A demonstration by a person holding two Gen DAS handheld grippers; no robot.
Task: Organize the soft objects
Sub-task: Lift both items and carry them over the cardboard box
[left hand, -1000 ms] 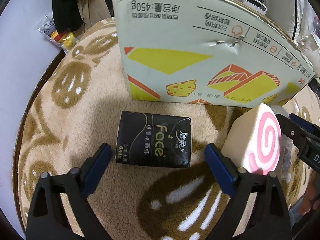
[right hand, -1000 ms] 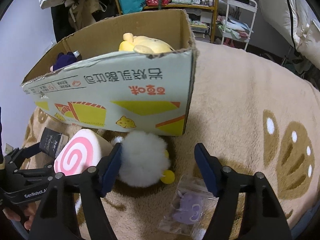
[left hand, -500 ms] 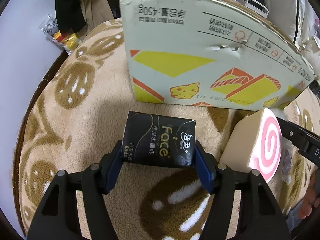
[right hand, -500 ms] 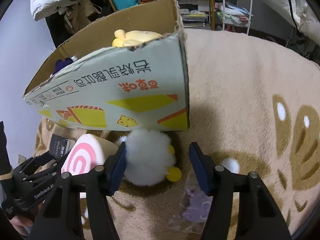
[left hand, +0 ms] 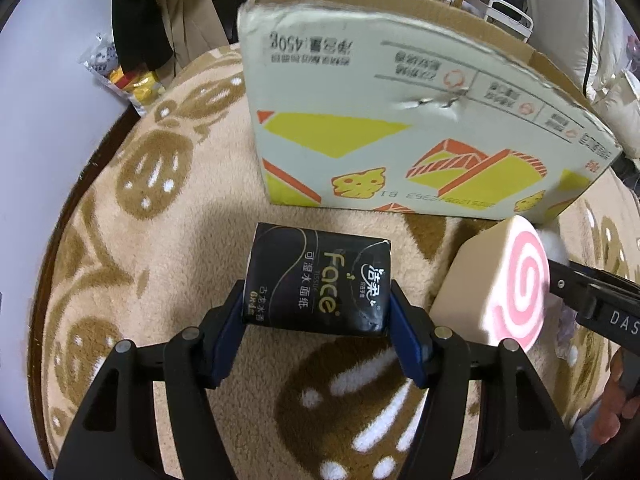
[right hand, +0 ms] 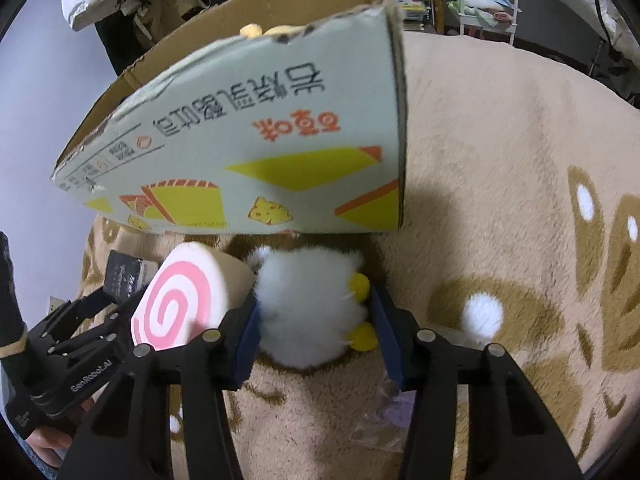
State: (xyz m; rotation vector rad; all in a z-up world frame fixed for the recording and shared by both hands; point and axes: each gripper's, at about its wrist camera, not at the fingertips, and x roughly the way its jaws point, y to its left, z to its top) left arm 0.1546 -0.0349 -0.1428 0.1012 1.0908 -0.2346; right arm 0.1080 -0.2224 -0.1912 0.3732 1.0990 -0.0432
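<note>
Between left tool pads, tissue pack, gripped

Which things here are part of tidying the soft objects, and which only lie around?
Part of the job:
black tissue pack, in the left hand-held gripper
white plush toy, in the right hand-held gripper
pink swirl cushion
cardboard box

Lying about:
snack bag
clear plastic bag

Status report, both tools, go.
Left tool shut on black tissue pack. Right tool closed around white plush. Both on the rug, box just ahead. Swirl cushion sits between them.
</note>
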